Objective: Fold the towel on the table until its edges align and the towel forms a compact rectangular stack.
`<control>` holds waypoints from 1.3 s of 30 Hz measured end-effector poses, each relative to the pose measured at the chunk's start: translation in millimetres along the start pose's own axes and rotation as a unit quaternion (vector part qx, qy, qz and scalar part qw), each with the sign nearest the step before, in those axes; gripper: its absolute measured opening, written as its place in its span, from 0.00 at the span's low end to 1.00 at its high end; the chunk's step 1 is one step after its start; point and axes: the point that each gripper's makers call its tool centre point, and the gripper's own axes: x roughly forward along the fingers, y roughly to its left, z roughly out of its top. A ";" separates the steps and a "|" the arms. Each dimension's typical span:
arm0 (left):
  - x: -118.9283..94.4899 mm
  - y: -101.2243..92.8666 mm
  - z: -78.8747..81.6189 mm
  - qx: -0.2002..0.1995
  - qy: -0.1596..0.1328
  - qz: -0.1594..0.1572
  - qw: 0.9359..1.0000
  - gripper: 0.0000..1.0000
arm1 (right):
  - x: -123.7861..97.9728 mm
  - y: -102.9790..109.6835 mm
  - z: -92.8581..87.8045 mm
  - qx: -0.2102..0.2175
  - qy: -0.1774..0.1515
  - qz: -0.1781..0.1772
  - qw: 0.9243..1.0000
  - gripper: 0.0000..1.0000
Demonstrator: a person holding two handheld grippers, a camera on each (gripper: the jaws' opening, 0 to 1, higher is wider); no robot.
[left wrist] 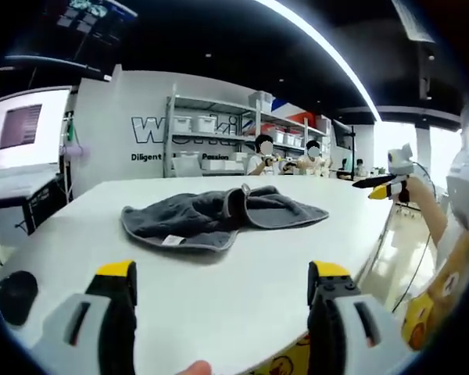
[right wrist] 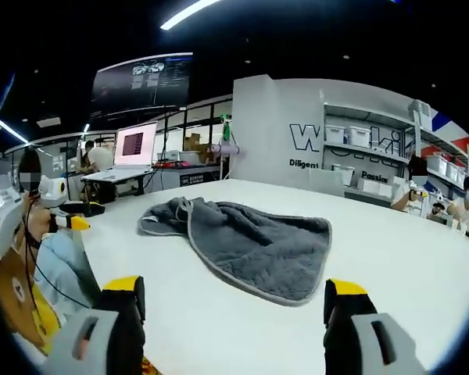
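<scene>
Towel (left wrist: 219,216) label in left gripper view — right claw (left wrist: 391,186) too

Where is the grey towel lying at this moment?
The grey towel lies crumpled on the white table, ahead of both open grippers; in the right gripper view it sits centre, untouched.

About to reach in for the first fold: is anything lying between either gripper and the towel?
Nothing visible. In both views bare white table runs from the open jaws to the crumpled grey towel. The left gripper and right gripper both hang short of it, holding nothing.
</scene>
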 end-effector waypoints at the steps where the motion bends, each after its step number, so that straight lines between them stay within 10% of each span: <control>1: 1.6 0.2 0.5 0.008 0.002 -0.005 1.000 0.95 | -0.5 -0.3 0.0 0.000 0.000 0.002 1.000 1.00; 20: 62.6 -0.3 -3.6 0.113 0.020 -0.141 0.983 0.91 | -11.4 -3.1 -3.9 0.006 0.001 0.003 1.000 0.99; 39: 121.1 13.5 -12.1 0.176 0.030 -0.239 0.954 0.50 | -13.2 -1.2 -8.2 0.010 0.003 0.009 1.000 0.99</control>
